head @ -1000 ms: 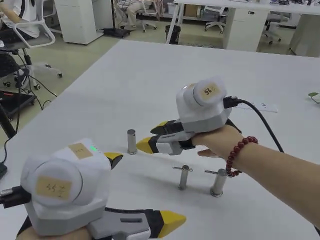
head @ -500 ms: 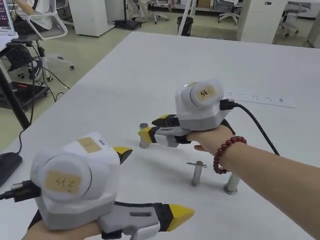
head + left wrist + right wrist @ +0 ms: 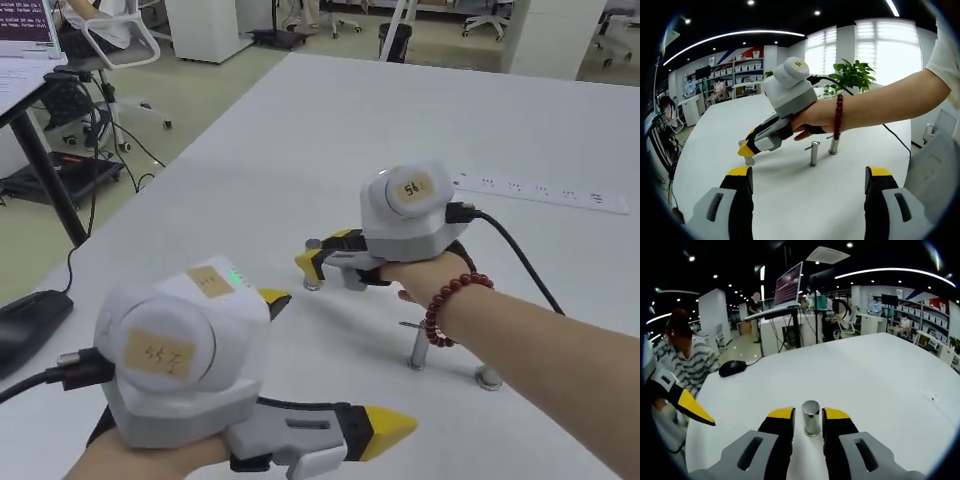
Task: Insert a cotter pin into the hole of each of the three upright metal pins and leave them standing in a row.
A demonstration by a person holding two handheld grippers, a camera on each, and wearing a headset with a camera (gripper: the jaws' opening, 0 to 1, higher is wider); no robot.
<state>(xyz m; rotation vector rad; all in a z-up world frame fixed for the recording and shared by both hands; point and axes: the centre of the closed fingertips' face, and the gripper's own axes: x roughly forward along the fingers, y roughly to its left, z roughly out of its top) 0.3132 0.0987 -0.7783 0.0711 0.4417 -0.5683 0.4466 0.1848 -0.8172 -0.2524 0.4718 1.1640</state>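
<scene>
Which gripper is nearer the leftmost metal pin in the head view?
Right. The right gripper has the leftmost pin between its jaws; the left gripper hangs back nearer the person, well short of it.

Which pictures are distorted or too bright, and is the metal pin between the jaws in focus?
Head view: even light, straight lines, soft shadows. Left gripper view: fisheye bending, windows overexposed. Right gripper view: fisheye too; the metal pin is sharp.

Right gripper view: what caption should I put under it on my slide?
The right gripper straddles an upright metal pin on the white table, one yellow-tipped jaw on each side.
</scene>
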